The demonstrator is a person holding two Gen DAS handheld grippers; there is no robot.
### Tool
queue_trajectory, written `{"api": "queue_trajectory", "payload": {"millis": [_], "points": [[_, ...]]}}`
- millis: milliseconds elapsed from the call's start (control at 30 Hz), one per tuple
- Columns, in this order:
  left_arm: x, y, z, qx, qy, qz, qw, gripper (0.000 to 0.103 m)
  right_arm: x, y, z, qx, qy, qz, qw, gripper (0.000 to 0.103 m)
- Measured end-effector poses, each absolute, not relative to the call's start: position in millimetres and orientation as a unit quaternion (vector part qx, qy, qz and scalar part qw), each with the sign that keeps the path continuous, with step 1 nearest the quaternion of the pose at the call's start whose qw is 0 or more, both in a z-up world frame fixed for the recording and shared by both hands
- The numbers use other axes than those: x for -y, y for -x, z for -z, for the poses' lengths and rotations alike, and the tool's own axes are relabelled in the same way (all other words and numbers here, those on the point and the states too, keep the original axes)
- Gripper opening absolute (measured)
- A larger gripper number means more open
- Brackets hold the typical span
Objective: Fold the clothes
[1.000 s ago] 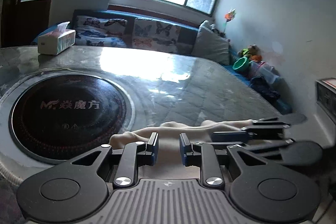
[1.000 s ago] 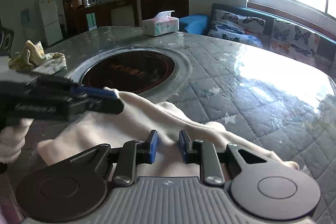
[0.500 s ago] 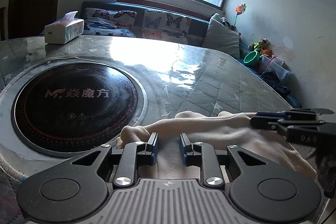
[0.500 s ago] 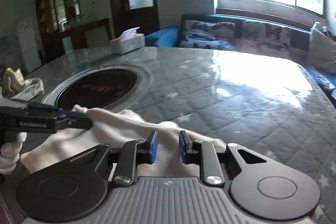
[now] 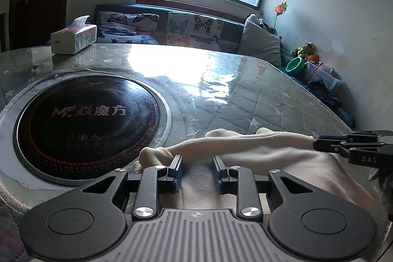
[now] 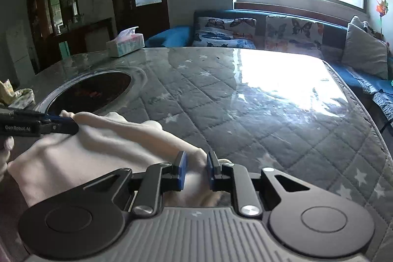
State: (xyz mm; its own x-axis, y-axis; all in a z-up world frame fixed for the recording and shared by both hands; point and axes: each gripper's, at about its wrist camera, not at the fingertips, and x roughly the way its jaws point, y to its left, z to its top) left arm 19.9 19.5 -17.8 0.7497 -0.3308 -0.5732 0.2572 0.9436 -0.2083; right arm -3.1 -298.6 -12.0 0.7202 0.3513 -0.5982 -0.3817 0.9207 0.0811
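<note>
left wrist: low, close, windowward | right wrist: same | shared: table (image 5: 245,95)

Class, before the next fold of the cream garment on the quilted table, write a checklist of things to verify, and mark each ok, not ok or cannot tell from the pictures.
1. Left gripper has cloth between its fingers: ok; its jaws have just been opening, so how firm the grip is: cannot tell.
2. Right gripper has the garment's edge between its fingers: ok; its jaws have just been closing.
3. Garment lies flat: not ok, it is bunched in a ridge.
4. Table beyond the garment is free for the fold: ok.
5. Garment is off the round cooktop: cannot tell, one end lies at its rim.
6. Tissue box is far from the work: ok.
</note>
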Motion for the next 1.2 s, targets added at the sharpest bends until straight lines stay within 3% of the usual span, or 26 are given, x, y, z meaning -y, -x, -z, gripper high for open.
{"api": "queue_trajectory", "payload": {"millis": [200, 833, 967, 1200], "points": [[-18, -10, 11, -0.3, 0.046, 0.155, 0.94, 0.04, 305, 25, -7, -0.292, 0.036, -0.211, 0.932, 0.016], [-35, 84, 2, -0.298, 0.039, 0.146, 0.942, 0.038, 298, 100, -4, -0.313, 0.082, -0.256, 0.911, 0.016], [-35, 89, 14, -0.311, 0.03, 0.131, 0.941, 0.034, 297, 108, 10, -0.329, 0.1, -0.248, 0.906, 0.016], [-44, 93, 16, -0.312, 0.03, 0.129, 0.941, 0.036, 303, 115, 2, -0.324, 0.102, -0.242, 0.909, 0.016]]}}
